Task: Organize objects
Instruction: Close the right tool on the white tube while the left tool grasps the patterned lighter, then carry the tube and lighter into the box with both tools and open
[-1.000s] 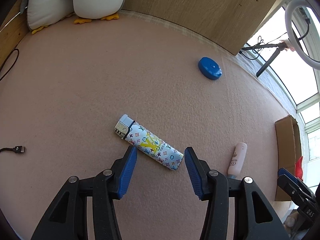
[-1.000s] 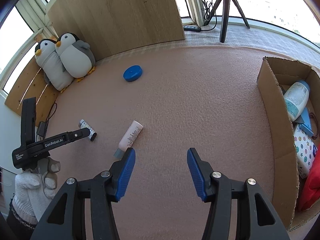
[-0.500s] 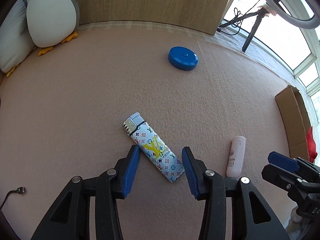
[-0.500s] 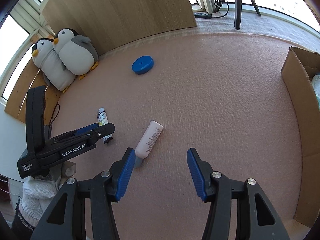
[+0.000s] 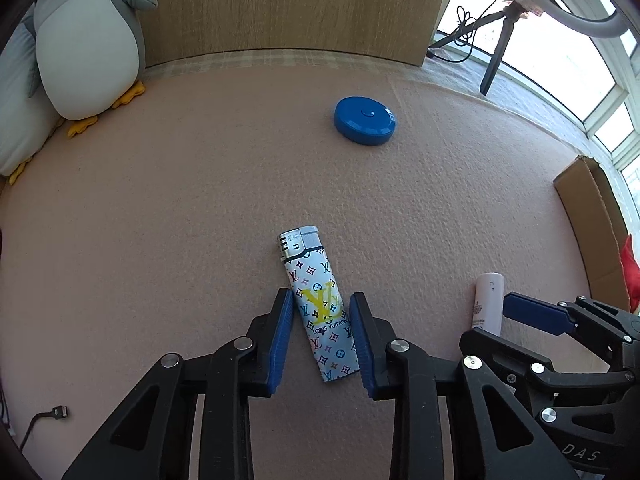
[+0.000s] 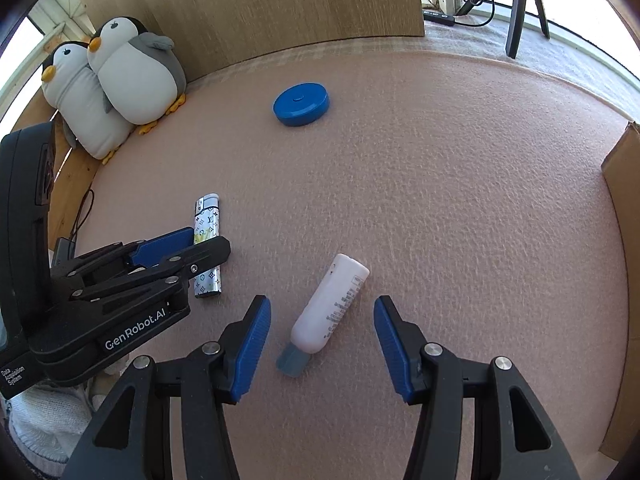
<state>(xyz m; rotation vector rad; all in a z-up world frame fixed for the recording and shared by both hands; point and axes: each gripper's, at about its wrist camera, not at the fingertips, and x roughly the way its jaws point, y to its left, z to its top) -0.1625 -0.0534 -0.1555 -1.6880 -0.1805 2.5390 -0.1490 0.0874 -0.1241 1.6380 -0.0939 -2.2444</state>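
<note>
Looking down along my left gripper [image 5: 320, 336], I see the patterned lighter [image 5: 318, 308] lying flat on the pink felt mat [image 5: 200, 200], between the two blue pads. Its long axis runs away from me, with the metal head at the far end and leaning slightly to the left, so it is nearly parallel to the fingers. This is the relation I need: the pads then meet the two long sides, not the ends. The jaws are closing now and already narrow; the left pad seems to touch the lighter's edge, while a thin gap shows at the right pad (I judge the grip is not yet complete).

My right gripper [image 6: 322, 336] hangs over the white tube [image 6: 330, 304], jaws at a middle width and not touching it. The tube lies on the mat between the pads, but diagonal: the grey cap points near and left, the rounded end far and right. I think this hand must roll a little before closing, otherwise the pads would catch the tube obliquely and it could spin out.

Each hand is the nearer one to its own object. The cardboard box [image 6: 624, 216], probably the destination, stands at the right edge, so the right hand has the shorter way. The blue round case [image 6: 301, 103] lies well apart, farther up the mat.
</note>
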